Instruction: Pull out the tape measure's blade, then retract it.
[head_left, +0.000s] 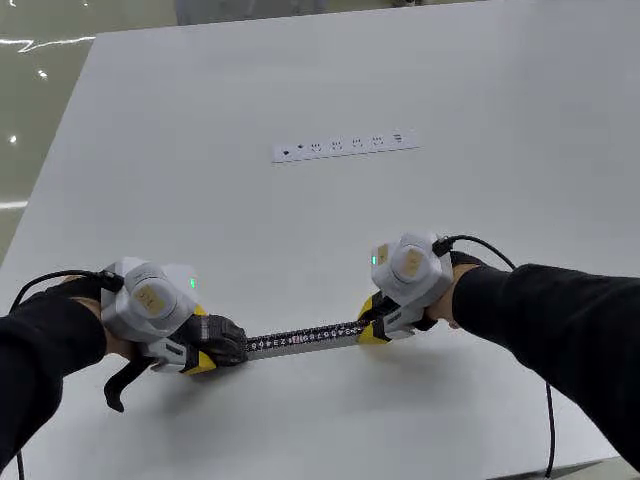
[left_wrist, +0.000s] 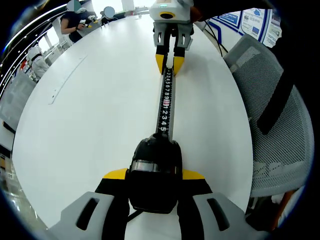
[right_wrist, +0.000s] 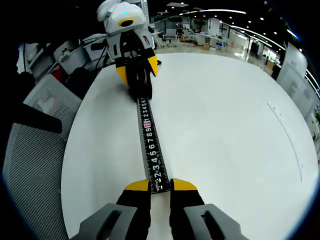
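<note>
The black tape measure case (left_wrist: 156, 170) sits between the yellow-tipped jaws of my left gripper (left_wrist: 155, 176), which is shut on it; in the head view the case (head_left: 213, 341) lies low on the white table. Its numbered blade (head_left: 305, 339) runs out flat along the table to my right gripper (head_left: 373, 331). In the right gripper view the blade (right_wrist: 150, 145) ends between the jaws of that gripper (right_wrist: 160, 185), shut on the blade's tip. The left gripper (right_wrist: 134, 70) shows at the far end there, and the right gripper (left_wrist: 171, 59) at the far end of the blade (left_wrist: 166, 102) in the left gripper view.
A white power strip (head_left: 345, 146) lies flat on the white table (head_left: 300, 230) beyond the grippers. A grey mesh chair (left_wrist: 272, 120) stands by the table edge. Cables trail from both grippers. People sit at the far end of the room.
</note>
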